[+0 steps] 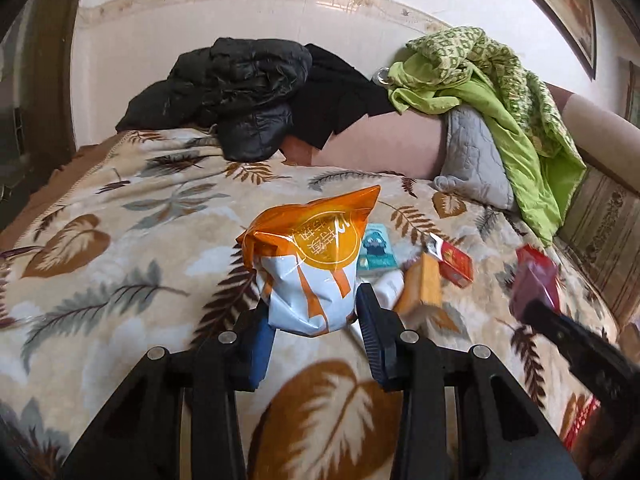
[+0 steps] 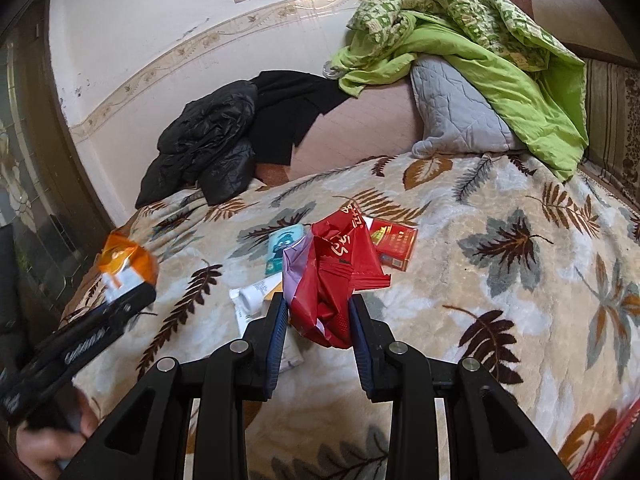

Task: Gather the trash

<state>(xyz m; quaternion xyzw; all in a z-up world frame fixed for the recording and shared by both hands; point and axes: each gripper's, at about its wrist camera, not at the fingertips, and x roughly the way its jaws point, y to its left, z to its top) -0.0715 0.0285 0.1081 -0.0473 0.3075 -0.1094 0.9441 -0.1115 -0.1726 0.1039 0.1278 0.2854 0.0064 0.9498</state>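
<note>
My left gripper (image 1: pixel 316 312) is shut on an orange and white snack bag (image 1: pixel 312 264) and holds it above the leaf-patterned blanket (image 1: pixel 120 256). My right gripper (image 2: pixel 319 316) is shut on a crumpled red wrapper (image 2: pixel 336 276), also held above the blanket (image 2: pixel 500 300). On the blanket lie a teal packet (image 1: pixel 376 252), a red cigarette box (image 1: pixel 454 262), an orange box (image 1: pixel 422 286) and a white tube (image 2: pixel 256 294). The teal packet (image 2: pixel 282 250) and red box (image 2: pixel 394 246) also show in the right wrist view. The left gripper with its bag (image 2: pixel 128 264) appears at the left there.
A black jacket (image 1: pixel 240 96) and dark cloth lie at the back. A green quilt (image 1: pixel 500 92) drapes over a grey pillow (image 1: pixel 472 160) at the back right. A sofa side (image 1: pixel 600 216) stands at the right, a dark door frame (image 1: pixel 36 80) at the left.
</note>
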